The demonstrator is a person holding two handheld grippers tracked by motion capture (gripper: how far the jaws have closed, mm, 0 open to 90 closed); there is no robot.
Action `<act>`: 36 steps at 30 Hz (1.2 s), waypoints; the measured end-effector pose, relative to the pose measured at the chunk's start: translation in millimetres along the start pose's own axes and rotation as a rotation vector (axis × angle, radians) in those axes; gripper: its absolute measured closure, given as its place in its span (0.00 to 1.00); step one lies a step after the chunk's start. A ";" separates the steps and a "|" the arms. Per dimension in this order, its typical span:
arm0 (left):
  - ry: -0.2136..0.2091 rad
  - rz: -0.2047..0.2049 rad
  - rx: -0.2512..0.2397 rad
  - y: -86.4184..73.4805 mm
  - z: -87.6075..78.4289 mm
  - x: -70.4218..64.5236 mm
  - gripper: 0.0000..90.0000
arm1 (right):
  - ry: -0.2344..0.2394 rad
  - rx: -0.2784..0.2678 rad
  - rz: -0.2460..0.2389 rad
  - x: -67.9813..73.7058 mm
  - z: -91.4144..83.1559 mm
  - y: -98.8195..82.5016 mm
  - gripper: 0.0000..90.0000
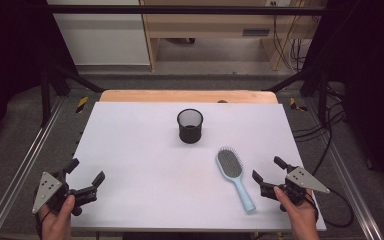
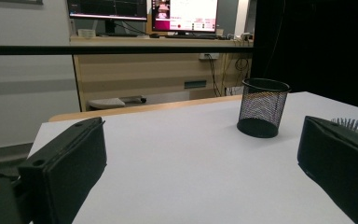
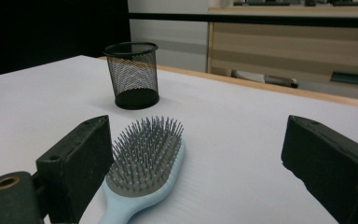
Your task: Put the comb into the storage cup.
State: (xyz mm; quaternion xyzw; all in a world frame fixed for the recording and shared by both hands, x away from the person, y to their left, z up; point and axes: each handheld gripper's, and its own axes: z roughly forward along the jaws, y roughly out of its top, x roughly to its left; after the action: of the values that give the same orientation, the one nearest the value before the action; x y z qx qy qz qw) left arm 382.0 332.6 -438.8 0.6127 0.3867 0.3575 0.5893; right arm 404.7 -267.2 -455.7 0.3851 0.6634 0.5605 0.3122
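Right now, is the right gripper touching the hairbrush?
Apart. The high view shows bare table between the right gripper and the hairbrush; its jaws stand open.

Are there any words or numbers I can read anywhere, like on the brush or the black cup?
Hairbrush: no words or numbers on it.
Mesh cup: none.
Grippers, left and right: none on their grey plates.
Monitors behind the table, in the left gripper view: they show text, but it is too small and blurred to read.
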 end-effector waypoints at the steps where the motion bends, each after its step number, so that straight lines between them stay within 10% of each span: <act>1: 0.001 0.000 0.005 -0.5 1.0 0.1 0.02 | 0.000 0.000 0.000 0.0 0.0 0.0 0.10; 16: 0.053 -0.019 0.013 -0.2 1.1 4.9 0.01 | 0.020 0.071 0.028 25.8 22.8 17.6 0.06; 27: 0.061 -0.018 0.028 1.3 -1.6 5.7 0.02 | 0.136 0.214 -0.092 78.1 26.3 30.2 0.73; 36: 0.061 -0.056 0.017 1.7 -3.1 13.1 0.02 | 0.134 0.288 -0.096 79.3 23.8 22.7 0.98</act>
State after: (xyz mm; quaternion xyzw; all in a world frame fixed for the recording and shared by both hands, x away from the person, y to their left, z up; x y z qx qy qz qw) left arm 385.2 345.6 -437.2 0.5956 0.4245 0.3559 0.5817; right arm 388.1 -185.3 -436.2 0.3555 0.7738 0.4686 0.2352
